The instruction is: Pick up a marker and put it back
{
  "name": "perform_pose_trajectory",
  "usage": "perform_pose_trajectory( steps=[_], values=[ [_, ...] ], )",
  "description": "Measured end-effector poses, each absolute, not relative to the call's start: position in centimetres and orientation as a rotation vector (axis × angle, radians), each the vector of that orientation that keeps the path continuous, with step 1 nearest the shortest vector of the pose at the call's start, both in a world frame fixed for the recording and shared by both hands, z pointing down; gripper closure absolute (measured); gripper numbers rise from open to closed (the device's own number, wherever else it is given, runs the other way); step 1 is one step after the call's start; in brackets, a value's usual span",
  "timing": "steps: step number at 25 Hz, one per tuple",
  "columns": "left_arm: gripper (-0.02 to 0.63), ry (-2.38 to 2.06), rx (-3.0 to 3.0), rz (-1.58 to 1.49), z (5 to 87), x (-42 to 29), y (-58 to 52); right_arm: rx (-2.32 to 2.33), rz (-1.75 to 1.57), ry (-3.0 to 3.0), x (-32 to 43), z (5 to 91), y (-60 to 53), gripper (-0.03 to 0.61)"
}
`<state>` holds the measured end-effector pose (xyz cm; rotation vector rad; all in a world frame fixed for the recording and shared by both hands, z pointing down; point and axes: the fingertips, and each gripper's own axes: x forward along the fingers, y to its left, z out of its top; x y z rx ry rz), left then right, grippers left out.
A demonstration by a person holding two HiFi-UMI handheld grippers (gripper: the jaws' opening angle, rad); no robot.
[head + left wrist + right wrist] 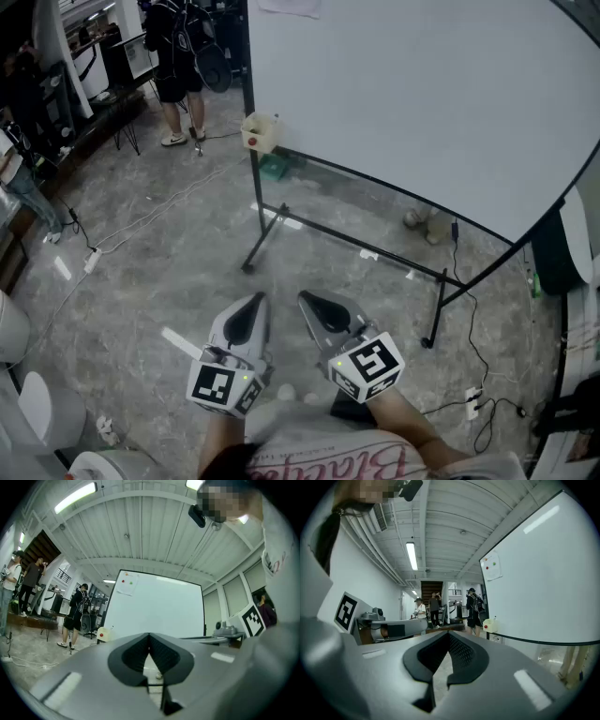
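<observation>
We held the left hand-held gripper [255, 302] and the right hand-held gripper [307, 300] side by side, low before us, both seemingly closed and empty.

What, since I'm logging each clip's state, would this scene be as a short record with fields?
left gripper: jaws together, nothing held, low in front of the person
right gripper: jaws together, nothing held, beside the left one
whiteboard: on a black stand, ahead of both grippers, not touched
cream box: at the board's left edge in the head view, red dot on its front
marker: none that I can make out
bystander: standing on the floor beyond the board
</observation>
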<state>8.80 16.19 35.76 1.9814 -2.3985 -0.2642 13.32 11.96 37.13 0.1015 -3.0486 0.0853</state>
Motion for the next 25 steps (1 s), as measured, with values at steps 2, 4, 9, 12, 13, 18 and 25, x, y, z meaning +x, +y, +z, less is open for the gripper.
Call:
perform_pose_trajectory(
  steps=[2,4,9,12,13,18,25],
  values=[
    [0.614,-2.399,1.981,-0.263,35.8,8.8,16.1,0.108,0.082,-3.051,13.4,37.1,11.8,0.578],
    [0.614,-2.396,1.979,-0.265,35.9,8.6,16.1,0.113,0.078,-3.053,13.3,37.0,11.7,0.578],
    [0.614,-2.379,1.980,-0.280,36.1,8.1,15.7,0.133,0.076,-3.050,13.1,37.0,11.2,0.578],
    [0.614,-2.368,1.991,-0.289,36.1,7.8,15.2,0.152,0.078,-3.048,12.9,37.0,10.7,0.578],
    [0.614,-2.362,1.995,-0.290,36.2,7.7,15.1,0.154,0.076,-3.049,12.8,37.0,10.5,0.578],
    [0.614,-2.345,2.004,-0.299,36.4,6.3,14.7,0.125,0.060,-3.063,11.4,37.1,10.4,0.577],
    [0.614,-2.304,2.030,-0.305,36.5,3.8,13.8,0.170,0.054,-3.078,9.5,37.1,9.5,0.577]
  ],
)
